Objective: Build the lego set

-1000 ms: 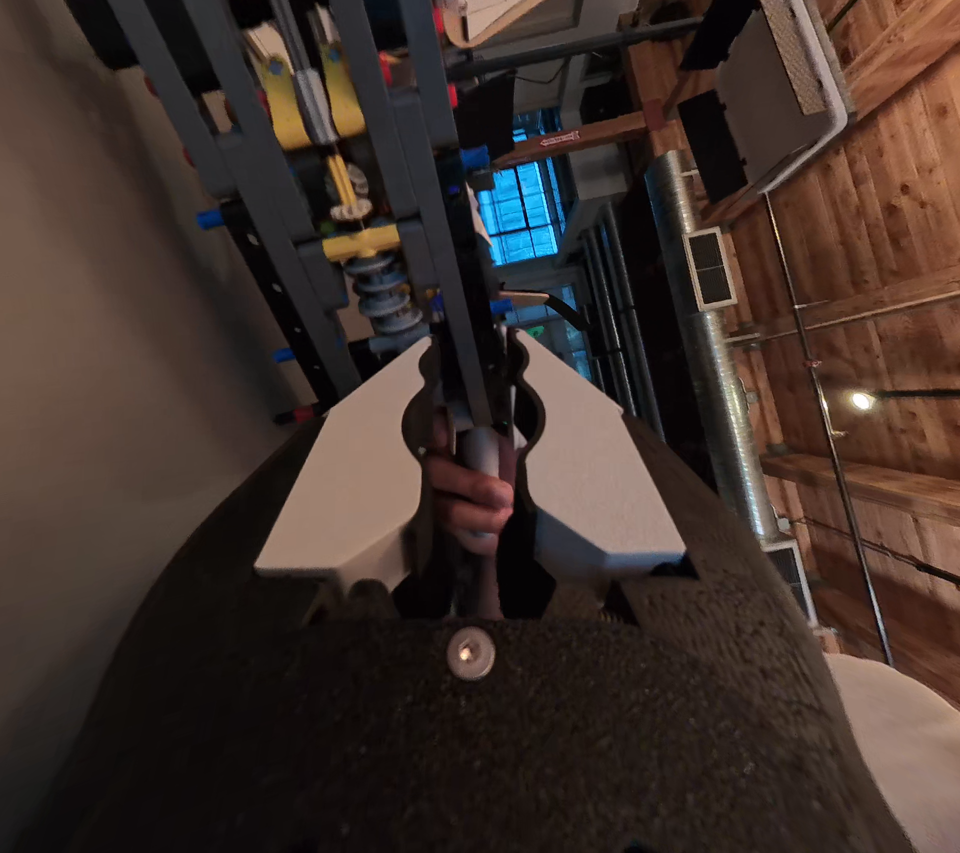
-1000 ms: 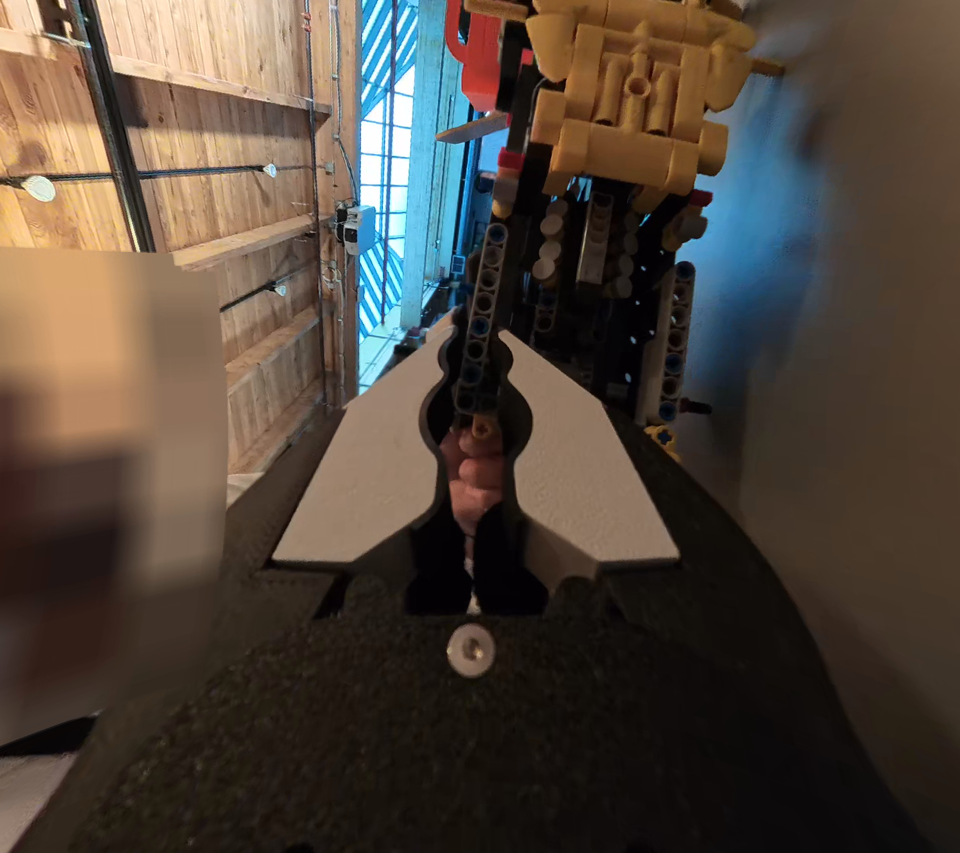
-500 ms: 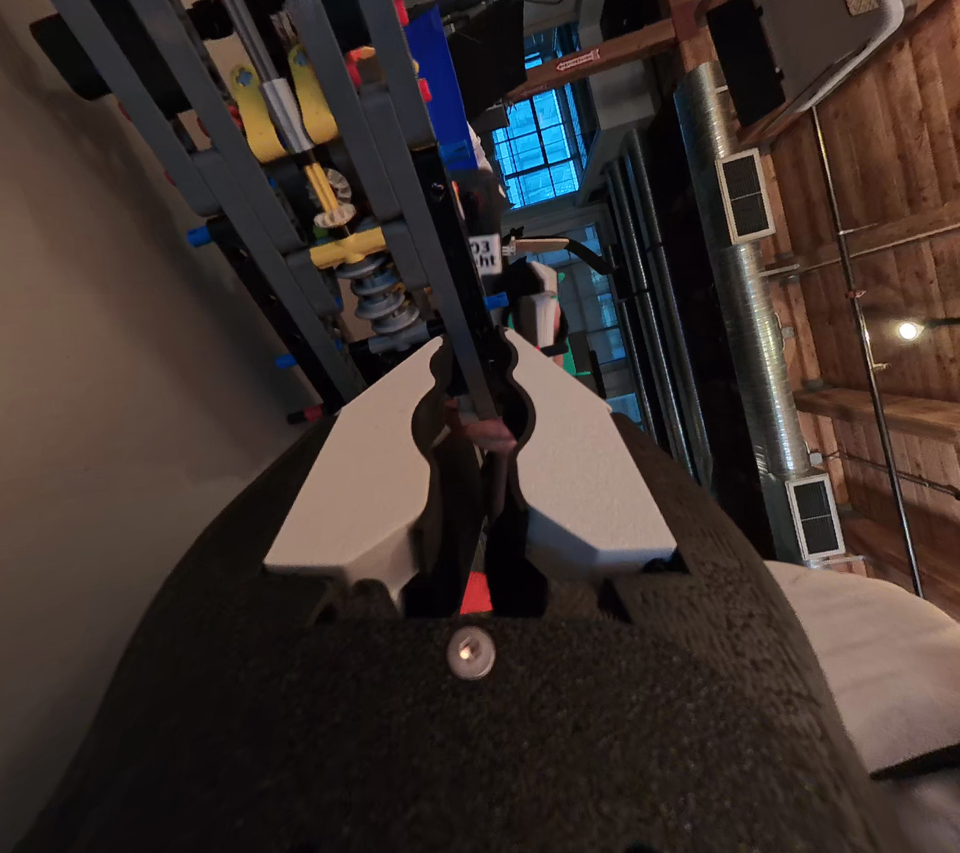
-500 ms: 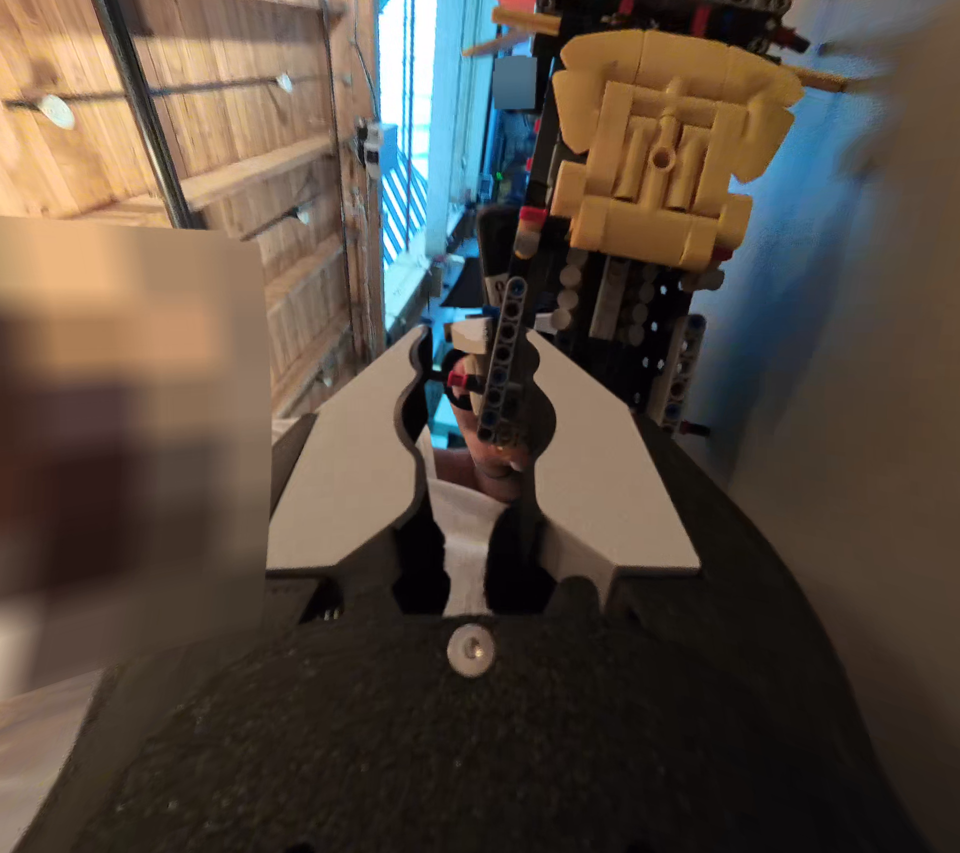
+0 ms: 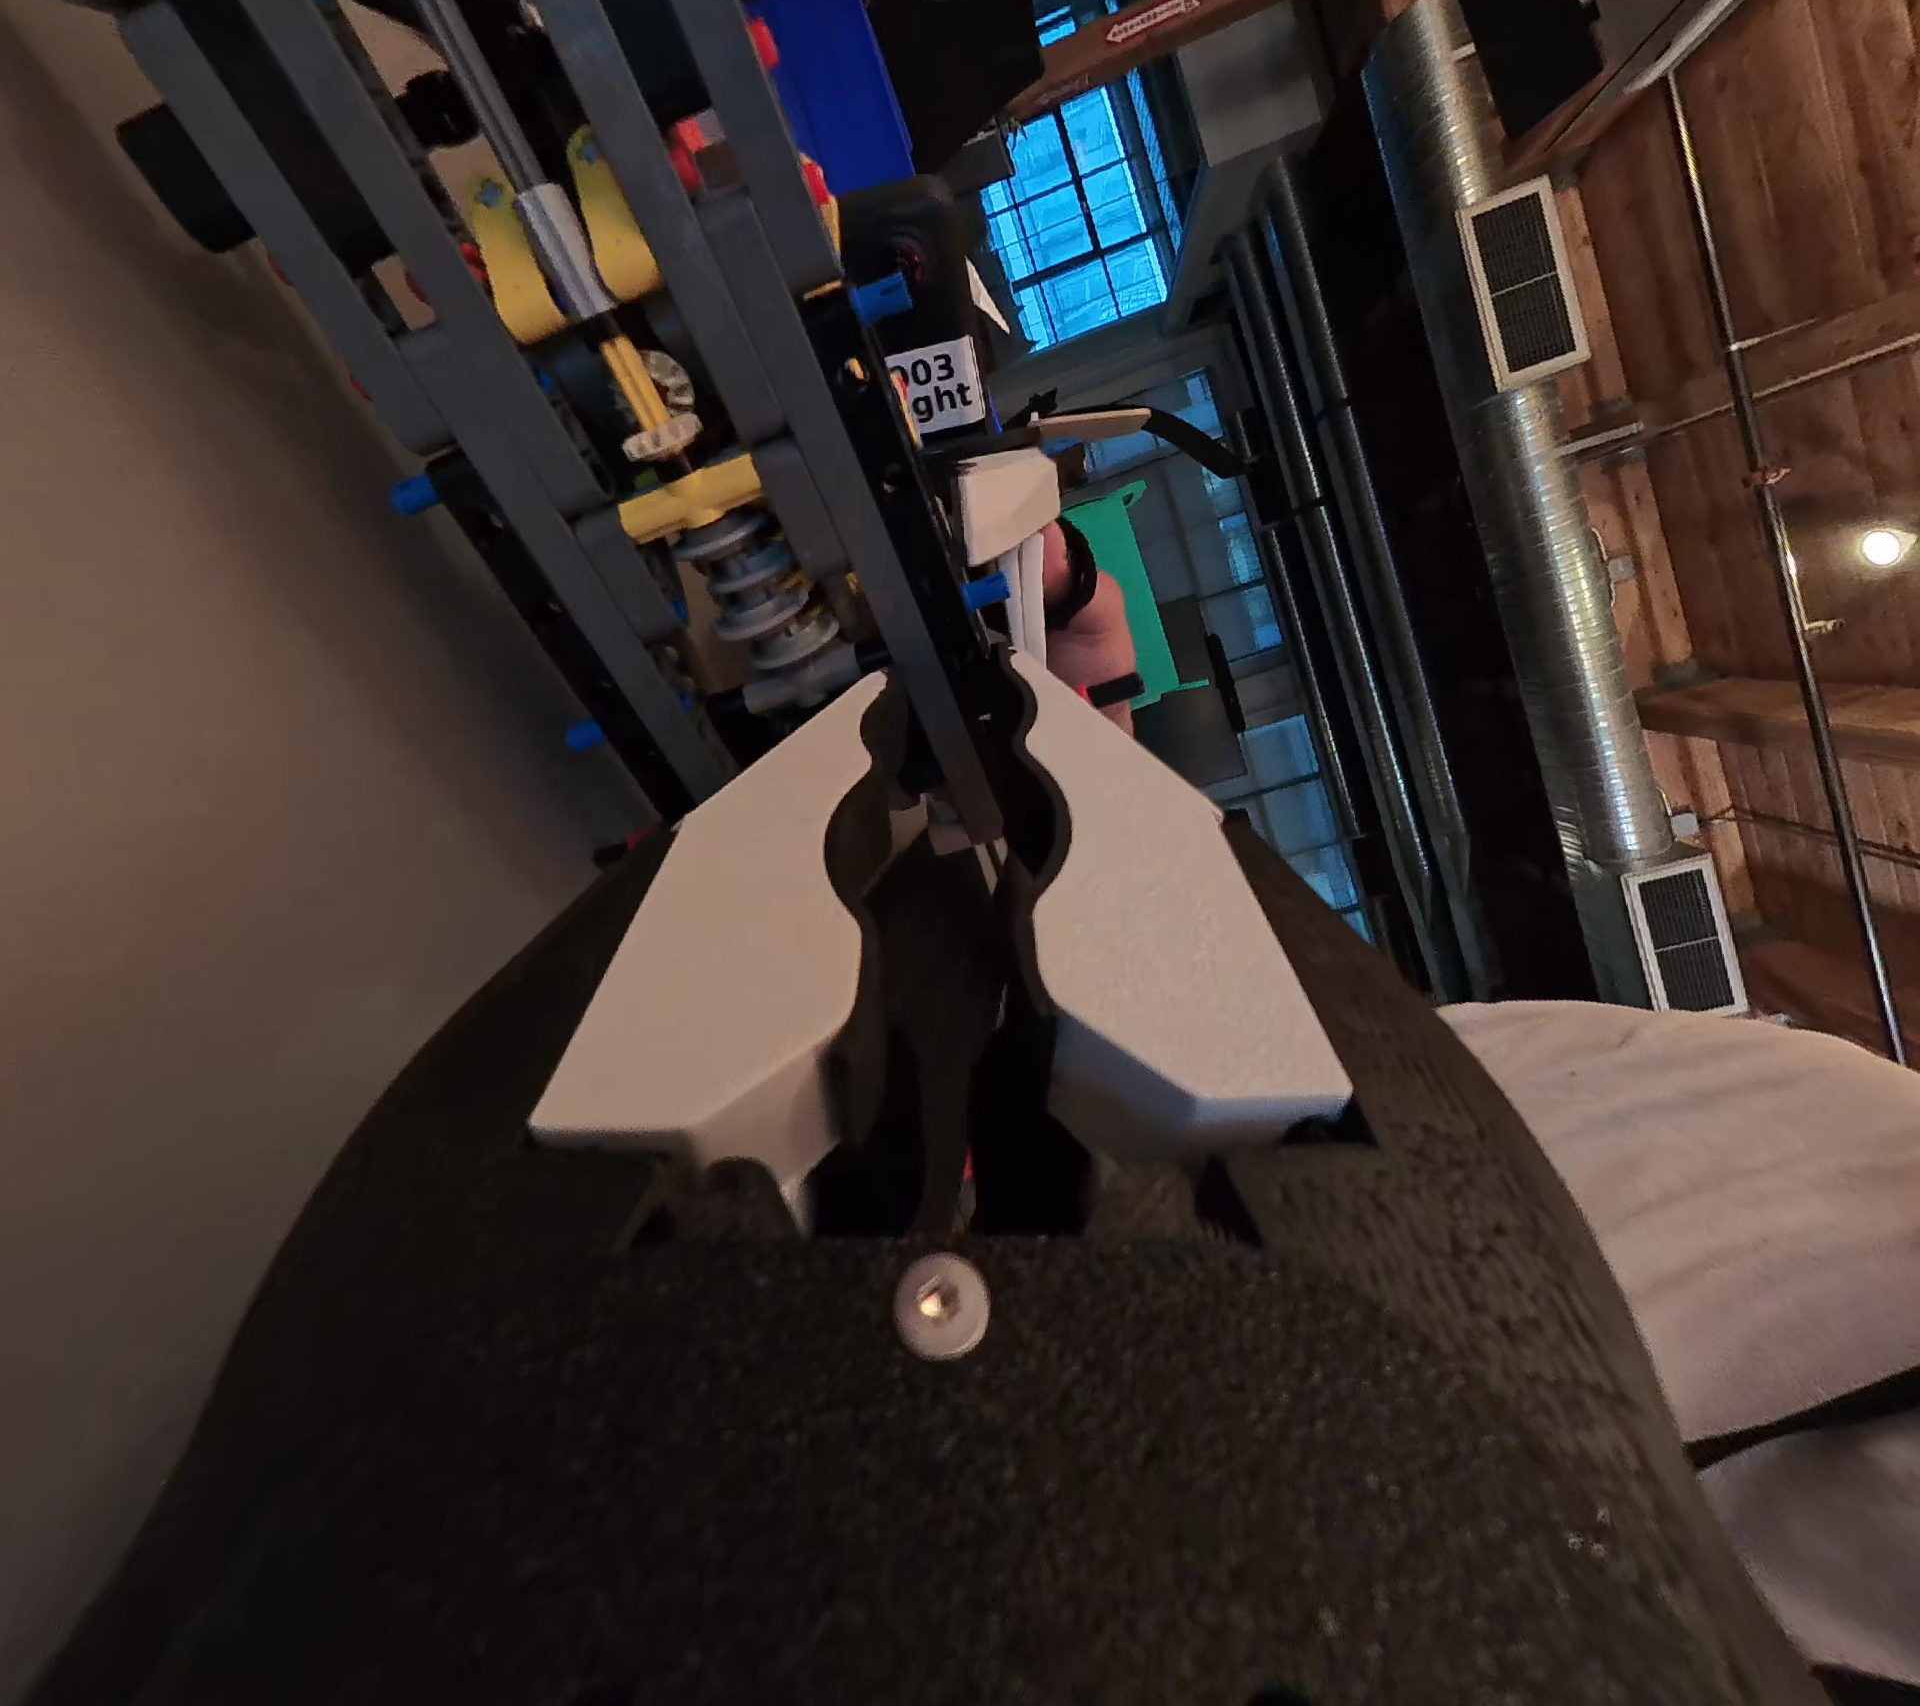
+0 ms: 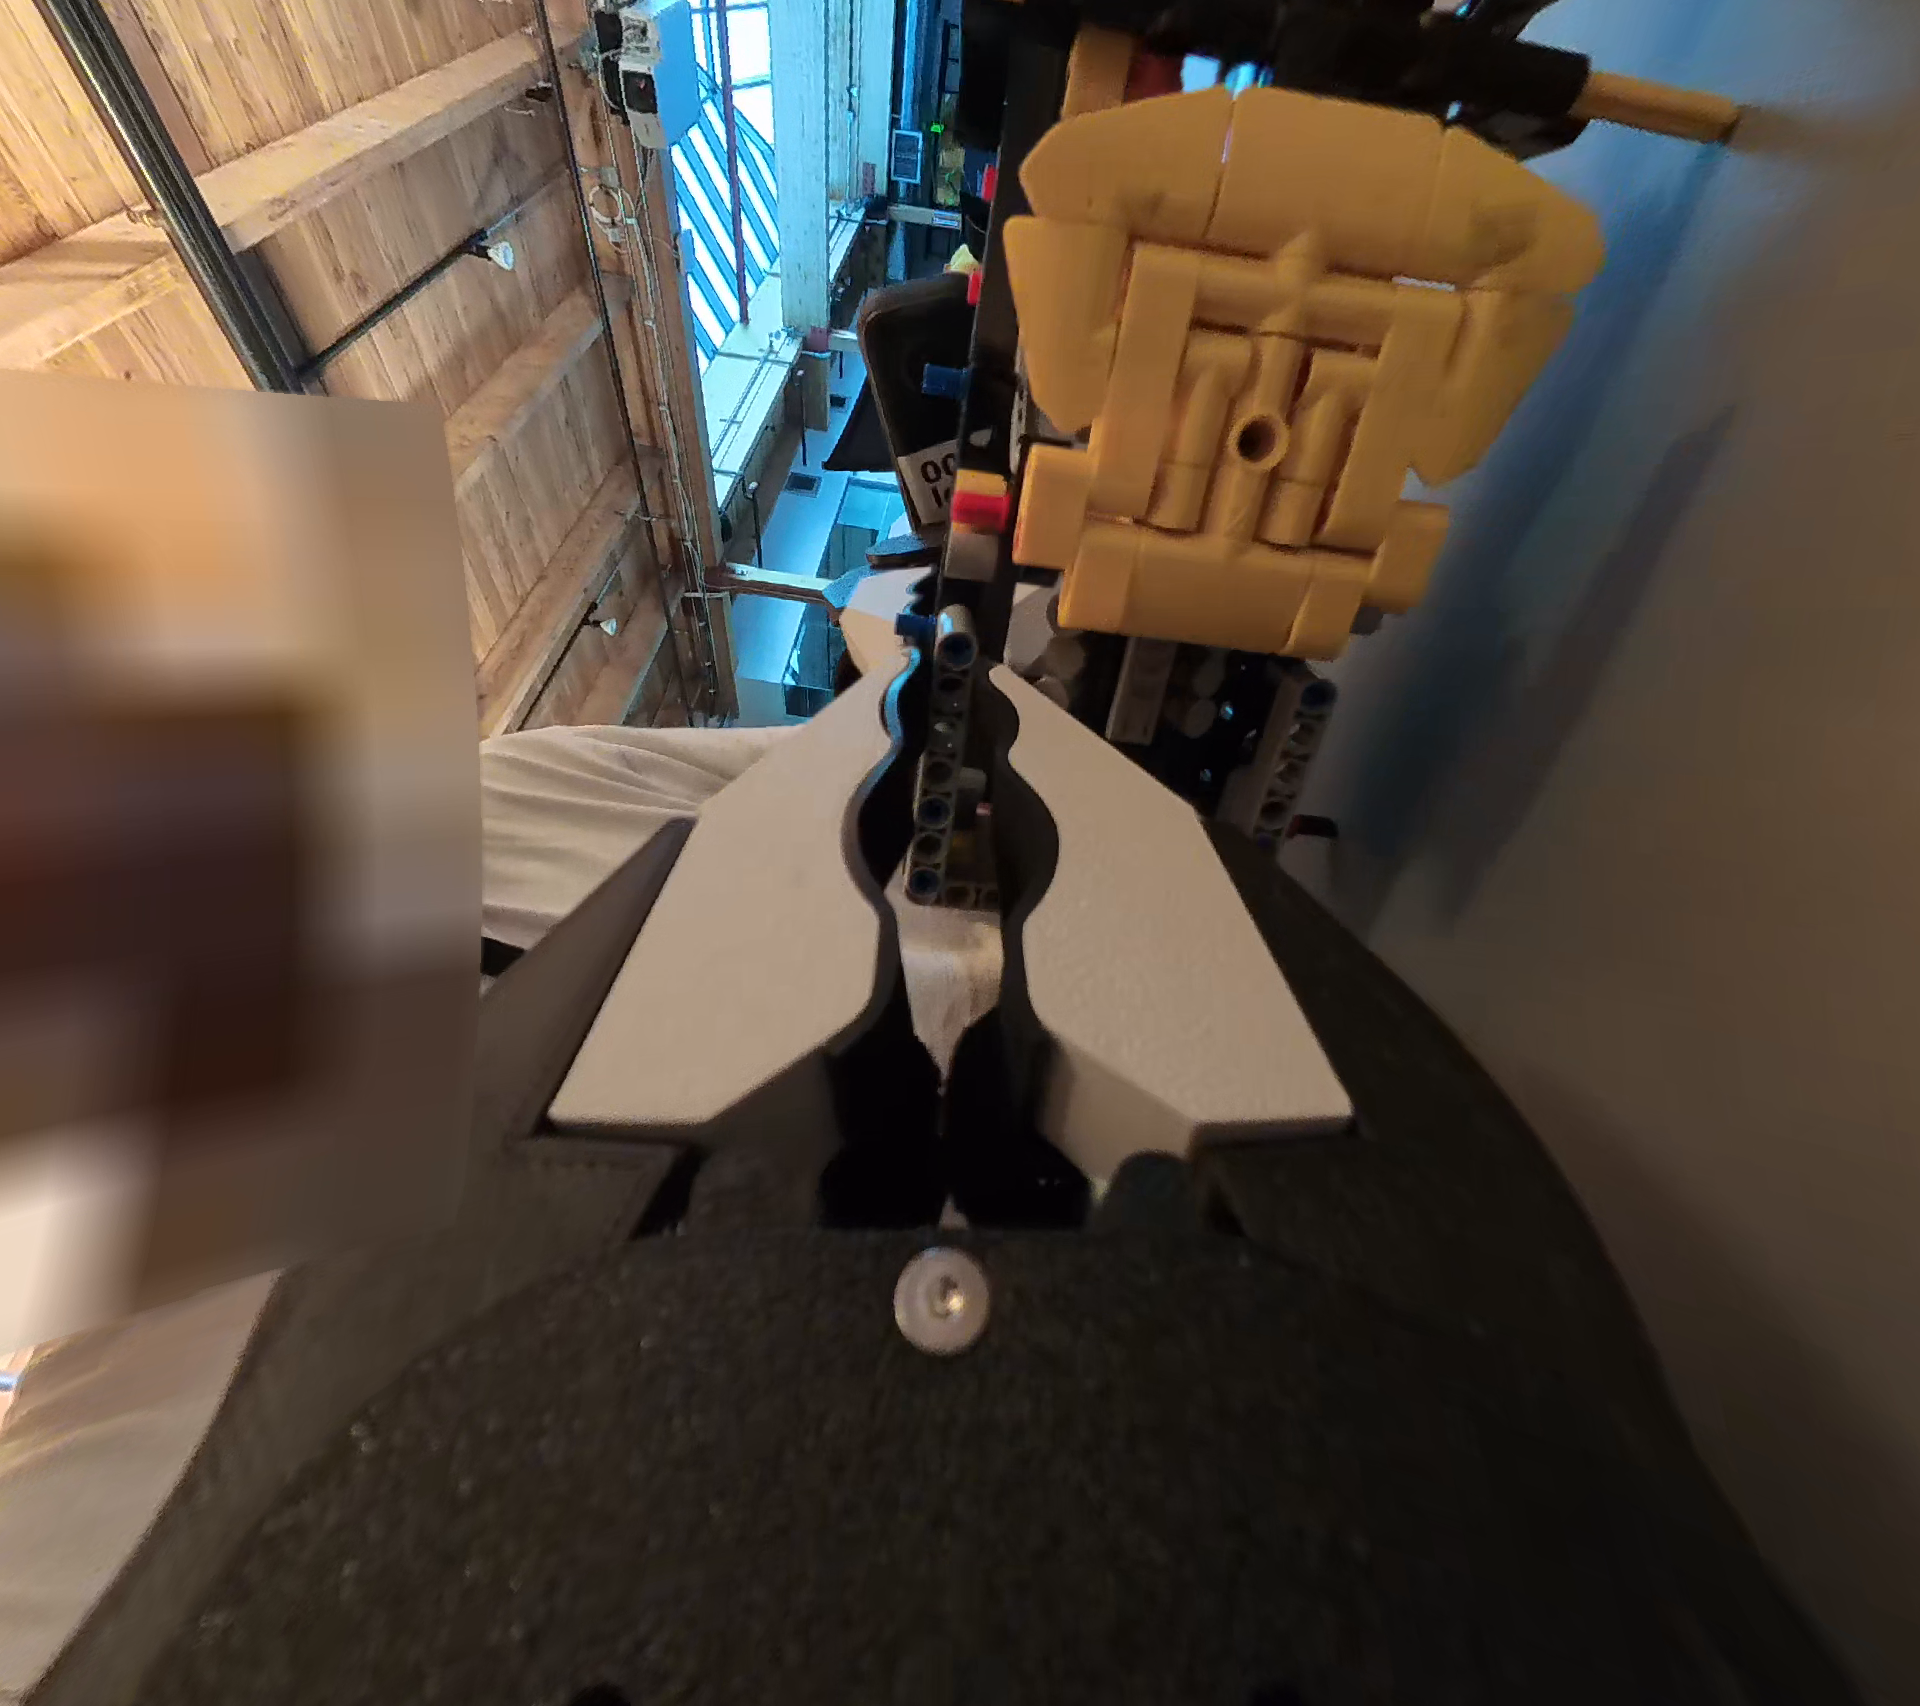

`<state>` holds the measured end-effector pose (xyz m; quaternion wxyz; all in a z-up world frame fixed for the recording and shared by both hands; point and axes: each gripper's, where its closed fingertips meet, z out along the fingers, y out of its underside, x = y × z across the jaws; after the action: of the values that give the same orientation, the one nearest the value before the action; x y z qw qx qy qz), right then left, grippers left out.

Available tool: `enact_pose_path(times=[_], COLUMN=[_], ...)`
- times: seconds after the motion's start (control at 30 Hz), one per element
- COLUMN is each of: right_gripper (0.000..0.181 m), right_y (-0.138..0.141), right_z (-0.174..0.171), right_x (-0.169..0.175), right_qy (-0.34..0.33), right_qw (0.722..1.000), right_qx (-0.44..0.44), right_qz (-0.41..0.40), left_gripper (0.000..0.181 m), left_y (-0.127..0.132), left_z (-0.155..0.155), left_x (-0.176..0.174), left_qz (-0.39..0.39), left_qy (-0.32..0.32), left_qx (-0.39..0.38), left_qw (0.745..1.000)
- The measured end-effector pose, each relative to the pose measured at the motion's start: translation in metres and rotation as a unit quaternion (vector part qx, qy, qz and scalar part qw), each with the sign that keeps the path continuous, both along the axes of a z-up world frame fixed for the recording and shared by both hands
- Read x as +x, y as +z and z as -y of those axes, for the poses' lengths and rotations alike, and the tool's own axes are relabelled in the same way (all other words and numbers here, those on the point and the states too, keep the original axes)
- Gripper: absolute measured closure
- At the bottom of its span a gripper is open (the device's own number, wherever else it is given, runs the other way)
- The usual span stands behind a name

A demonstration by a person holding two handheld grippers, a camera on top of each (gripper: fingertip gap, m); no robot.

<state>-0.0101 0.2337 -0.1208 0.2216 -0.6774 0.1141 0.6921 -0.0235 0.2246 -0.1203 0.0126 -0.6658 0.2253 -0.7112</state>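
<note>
Left wrist view showed the left gripper (image 5: 951, 783) clamping a grey-beamed plastic lego chassis (image 5: 665, 285); right gripper (image 6: 951, 783) pinched its black perforated beam (image 6: 940, 773); twisting could pop joints.

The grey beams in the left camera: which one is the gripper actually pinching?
The rightmost dark beam, running down between the left gripper's white fingers. The lighter grey beams pass to its left, outside the fingers.

The fingers seen a second ago between the pads of the left gripper (image 5: 951, 757) are gone. Beyond the lego model (image 5: 665, 368), the right gripper (image 5: 1013, 503) now shows, and the tan seat (image 6: 1262, 399) looks closer to the right one.
</note>
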Motion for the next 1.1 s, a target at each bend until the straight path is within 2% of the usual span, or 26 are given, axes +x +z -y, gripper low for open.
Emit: enact_pose_path(times=[0.17, 0.23, 0.3, 0.37, 0.53, 0.67, 0.97, 1.1], right_gripper=[0.175, 0.173, 0.154, 0.159, 0.173, 0.174, 0.175, 0.175], right_y=[-0.001, -0.001, -0.002, 0.004, -0.001, 0.0, 0.0, 0.0], right_z=[0.003, 0.006, 0.022, 0.033, 0.028, 0.025, 0.023, 0.03], right_x=[0.002, 0.003, -0.003, -0.01, -0.007, -0.005, -0.007, -0.009], right_qy=[-0.004, -0.014, 0.008, 0.021, 0.006, 0.001, 0.002, 0.018], right_qw=[1.0, 1.0, 0.999, 0.999, 0.999, 1.0, 1.0, 1.0], right_qx=[-0.007, 0.001, -0.001, 0.0, -0.005, -0.011, -0.014, -0.022], right_qz=[-0.001, 0.026, 0.043, 0.039, 0.05, 0.016, 0.003, -0.007], left_gripper=[0.165, 0.165, 0.165, 0.164, 0.162, 0.159, 0.166, 0.167], left_y=[0.0, 0.0, 0.0, 0.0, 0.001, 0.0, 0.0, 0.0], left_z=[0.001, -0.001, -0.004, -0.005, 0.001, 0.006, 0.002, 0.008], left_x=[0.002, 0.002, 0.0, 0.0, 0.004, 0.003, 0.003, 0.001], left_qz=[0.001, 0.006, 0.011, 0.009, 0.005, 0.007, 0.005, 0.003], left_qy=[-0.014, -0.012, -0.012, -0.008, -0.028, -0.032, -0.024, -0.045], left_qx=[-0.005, -0.023, -0.041, -0.033, -0.05, -0.075, -0.05, -0.031], left_qw=[1.0, 1.0, 0.999, 0.999, 0.998, 0.997, 0.998, 0.998])
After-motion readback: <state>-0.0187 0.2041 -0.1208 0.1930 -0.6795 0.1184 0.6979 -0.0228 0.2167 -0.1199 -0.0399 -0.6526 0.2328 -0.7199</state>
